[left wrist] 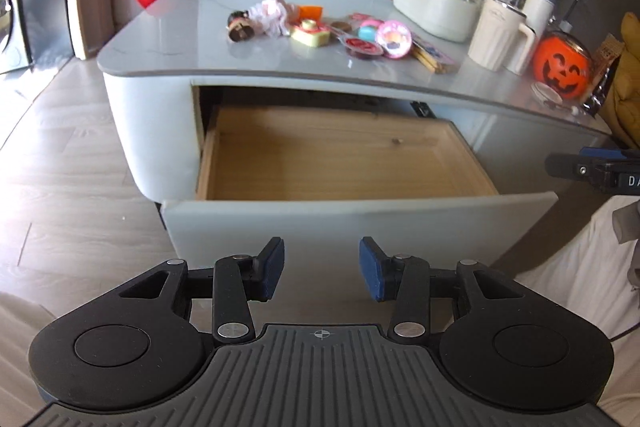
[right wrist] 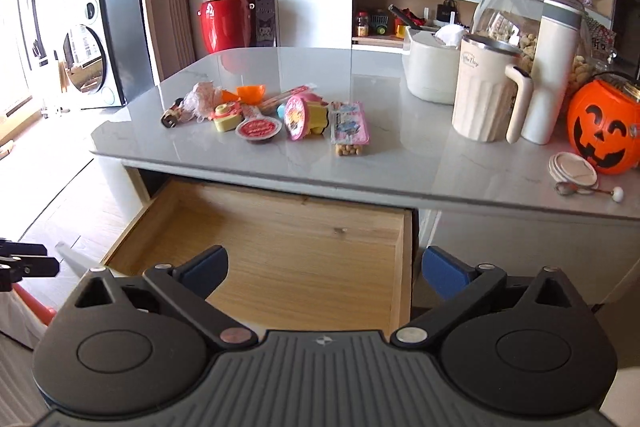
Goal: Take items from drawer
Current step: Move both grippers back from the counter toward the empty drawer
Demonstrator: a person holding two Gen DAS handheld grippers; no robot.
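The wooden drawer [left wrist: 332, 155] of the grey table stands pulled out, and nothing lies on its bare floor [right wrist: 288, 255]. Several small toys and snack packs [left wrist: 316, 27] lie in a cluster on the grey tabletop [right wrist: 276, 119]. My left gripper [left wrist: 322, 269] hangs open in front of the drawer's grey front panel [left wrist: 360, 223], nothing between its blue pads. My right gripper [right wrist: 324, 271] stands wide open above the drawer's near right part, also with nothing in it. The right gripper's tip [left wrist: 592, 171] shows at the right edge of the left wrist view.
On the tabletop's right stand a cream mug [right wrist: 488, 91], a white tumbler [right wrist: 556, 67], a glass jar [right wrist: 520, 15], a cream box [right wrist: 432, 67] and an orange pumpkin bucket [right wrist: 604, 127]. A lid and spoon [right wrist: 576, 179] lie near the edge. A red bin [right wrist: 224, 15] stands beyond. Wooden floor lies left.
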